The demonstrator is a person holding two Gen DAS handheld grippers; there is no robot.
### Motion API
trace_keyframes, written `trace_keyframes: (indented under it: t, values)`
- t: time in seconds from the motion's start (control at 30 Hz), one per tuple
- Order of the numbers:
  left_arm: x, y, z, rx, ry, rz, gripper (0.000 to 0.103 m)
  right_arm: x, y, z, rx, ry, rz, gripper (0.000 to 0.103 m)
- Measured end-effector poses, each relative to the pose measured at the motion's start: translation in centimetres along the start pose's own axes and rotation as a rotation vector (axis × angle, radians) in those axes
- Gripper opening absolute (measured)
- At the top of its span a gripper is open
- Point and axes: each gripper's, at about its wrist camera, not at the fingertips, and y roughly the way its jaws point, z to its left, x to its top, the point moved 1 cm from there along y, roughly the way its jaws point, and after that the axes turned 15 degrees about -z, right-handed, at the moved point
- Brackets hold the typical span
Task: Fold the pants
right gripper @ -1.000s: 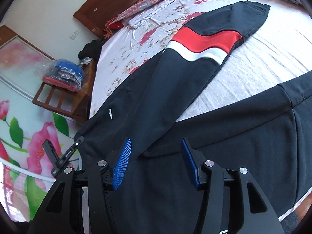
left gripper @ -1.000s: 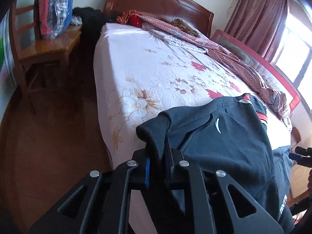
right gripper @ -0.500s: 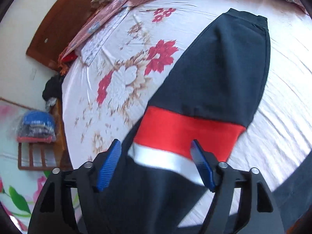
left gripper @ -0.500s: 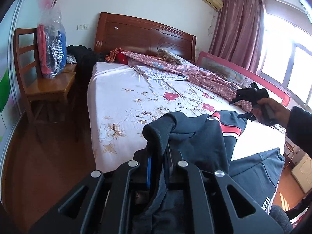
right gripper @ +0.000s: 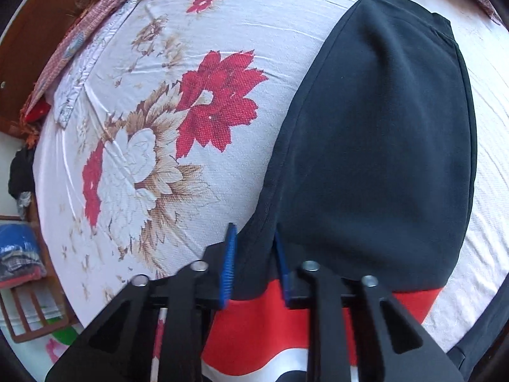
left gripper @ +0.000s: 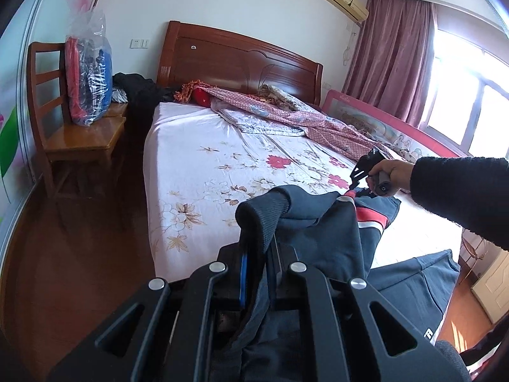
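Note:
Dark navy pants (left gripper: 321, 232) with a red and white band lie stretched across the flowered bed sheet (left gripper: 197, 165). My left gripper (left gripper: 257, 250) is shut on the ribbed waist end, held up above the bed's near edge. Further along the bed, a sleeved hand holds my right gripper (left gripper: 366, 175) pointing steeply down at the leg. In the right wrist view, that right gripper (right gripper: 253, 234) is shut on the left edge of the pants leg (right gripper: 375, 146), just past the red band (right gripper: 270, 328). The leg's cuff lies flat ahead of it.
A second dark garment (left gripper: 410, 289) lies at the bed's near right corner. A crumpled pink quilt (left gripper: 305, 121) runs along the far side by the red bed rail (left gripper: 391, 130). A wooden chair (left gripper: 79, 140) with a bagged bundle stands left of the bed, before the headboard (left gripper: 241, 63).
My right gripper travelled along the leg from the waist area past the red band and went from open to shut on the leg's edge. My left gripper rose with the waist, then held still.

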Motion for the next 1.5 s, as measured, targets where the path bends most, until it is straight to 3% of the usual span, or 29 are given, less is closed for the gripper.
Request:
trace_keyframes:
  t: [0.13, 0.27, 0.4, 0.5, 0.7, 0.87, 1.13, 1.23, 1.37, 1.4, 1.47, 1.5]
  values:
    - [-0.1, 0.4, 1.7, 0.088, -0.039, -0.005, 0.009, 1.2, -4.0, -2.3, 0.187, 0.098, -0.047, 0.005]
    - [-0.3, 0.1, 2.8, 0.164, -0.075, -0.043, 0.009, 1.3, -10.9, -6.8, 0.381, 0.138, -0.106, 0.005]
    - [-0.6, -1.4, 2.3, 0.211, -0.071, -0.090, 0.009, -2.0, -17.2, -13.8, 0.531, 0.169, -0.145, 0.005]
    - [-1.0, -3.0, 2.0, 0.214, -0.079, -0.098, 0.010, -6.6, -20.2, -19.9, 0.571, 0.197, -0.150, 0.005]
    - [-3.1, -7.5, 1.4, 0.202, -0.049, -0.048, 0.012, -17.9, -20.9, -30.9, 0.547, 0.323, -0.091, 0.005]
    - [-5.6, -10.6, 0.7, 0.197, 0.003, 0.027, 0.013, -23.7, -19.4, -36.0, 0.540, 0.449, -0.042, 0.005]
    - [-8.9, -13.1, -1.5, 0.181, 0.184, 0.104, 0.015, -23.2, -20.2, -37.9, 0.466, 0.418, -0.087, 0.005]
    - [-10.2, -12.5, -1.3, 0.183, 0.255, 0.158, 0.017, -23.3, -19.4, -38.6, 0.410, 0.398, -0.063, 0.005]
    - [-11.4, -12.1, -1.6, 0.207, 0.424, 0.230, 0.025, -24.0, -17.2, -39.5, 0.375, 0.400, -0.028, 0.005]
    - [-11.6, -12.2, -1.2, 0.206, 0.424, 0.249, 0.028, -24.1, -16.8, -39.1, 0.380, 0.362, -0.015, 0.005]
    - [-11.8, -12.6, -0.5, 0.269, 0.476, 0.277, 0.054, -24.0, -17.1, -38.5, 0.358, 0.306, -0.027, 0.008]
    - [-11.6, -12.9, 0.4, 0.330, 0.494, 0.281, 0.062, -24.0, -17.2, -38.4, 0.365, 0.304, -0.015, 0.012]
